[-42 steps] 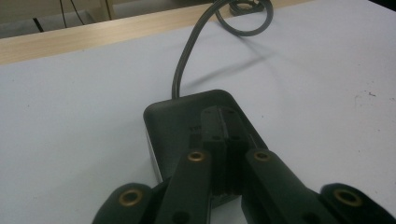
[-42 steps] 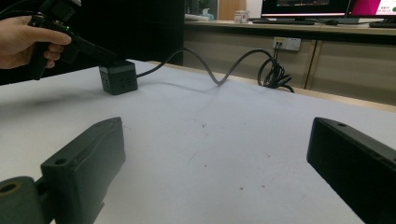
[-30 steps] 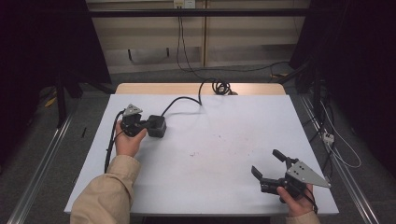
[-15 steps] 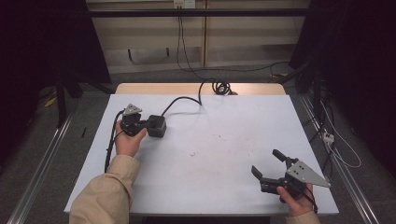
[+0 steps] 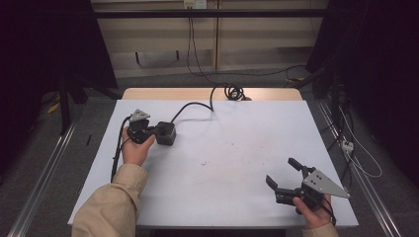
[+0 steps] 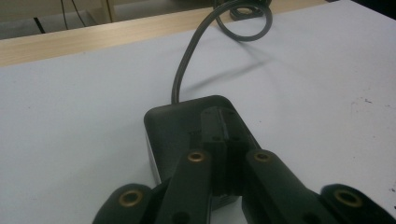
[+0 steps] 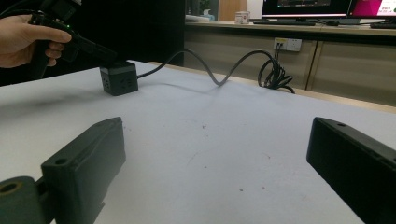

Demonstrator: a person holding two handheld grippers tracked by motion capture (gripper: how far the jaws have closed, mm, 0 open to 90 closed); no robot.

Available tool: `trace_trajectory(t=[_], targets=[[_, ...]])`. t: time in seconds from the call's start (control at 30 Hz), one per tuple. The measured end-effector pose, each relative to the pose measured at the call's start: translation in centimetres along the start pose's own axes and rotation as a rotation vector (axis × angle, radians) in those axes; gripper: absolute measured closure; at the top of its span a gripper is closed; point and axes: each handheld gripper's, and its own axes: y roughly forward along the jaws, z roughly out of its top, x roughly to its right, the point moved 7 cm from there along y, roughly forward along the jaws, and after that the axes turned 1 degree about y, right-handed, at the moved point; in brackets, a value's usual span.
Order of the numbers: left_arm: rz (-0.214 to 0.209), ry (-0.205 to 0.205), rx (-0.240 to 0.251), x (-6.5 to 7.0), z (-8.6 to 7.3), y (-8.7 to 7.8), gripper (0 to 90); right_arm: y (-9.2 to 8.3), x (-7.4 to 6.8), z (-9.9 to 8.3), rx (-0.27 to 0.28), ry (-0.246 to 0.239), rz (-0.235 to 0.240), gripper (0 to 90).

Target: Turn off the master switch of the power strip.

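Socket cube (image 5: pixel 166 133): left tongs (image 6: pixel 223 140) pressed together atop it, clamping nothing. Push gently; mind cable (image 5: pixel 195 105) drag. Right tongs (image 5: pixel 286 179) apart, idle above table (image 5: pixel 232 148).

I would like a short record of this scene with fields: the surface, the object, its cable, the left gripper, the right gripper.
surface: white table, with small dark specks
object: black cube power box on the table's left part; sockets show on one side in the right gripper view
cable: grey cable runs from the box to a coil at the far edge
left gripper: left gripper, jaws together, resting on top of the box
right gripper: right gripper, jaws wide apart, holding nothing, near the table's front right
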Motion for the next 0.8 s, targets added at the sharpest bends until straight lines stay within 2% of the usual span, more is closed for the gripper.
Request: trace_trajectory(t=[0.23,0.43,0.5,0.57,0.6,0.67,0.73,0.8], targets=[[-0.012,-0.008,0.001,-0.1,0.0,-0.2,90.0,0.0,0.0,0.0,0.000,-0.001,0.002,4.3],[-0.033,-0.027,0.038,0.1,0.5,-0.8,89.2,0.0,0.0,0.0,-0.002,-0.002,0.002,4.4],[-0.038,-0.050,0.045,0.2,0.6,-0.9,83.5,0.0,0.1,0.0,-0.001,-0.001,0.000,4.4],[-0.035,-0.056,0.043,0.2,0.6,-1.0,76.5,0.0,0.1,0.0,-0.001,-0.002,0.001,4.4],[-0.036,-0.047,0.039,0.2,0.6,-1.1,74.8,0.0,0.0,0.0,-0.002,-0.003,0.001,4.4],[-0.035,-0.063,0.041,0.3,0.7,-1.1,67.3,0.1,0.0,0.0,-0.004,-0.003,0.002,4.4],[-0.036,-0.059,0.039,0.5,0.7,-1.2,62.7,0.1,0.0,0.0,-0.002,-0.002,0.002,4.4],[-0.035,-0.057,0.033,0.6,0.7,-1.3,53.9,0.1,0.0,0.0,-0.002,-0.003,0.003,4.4]])
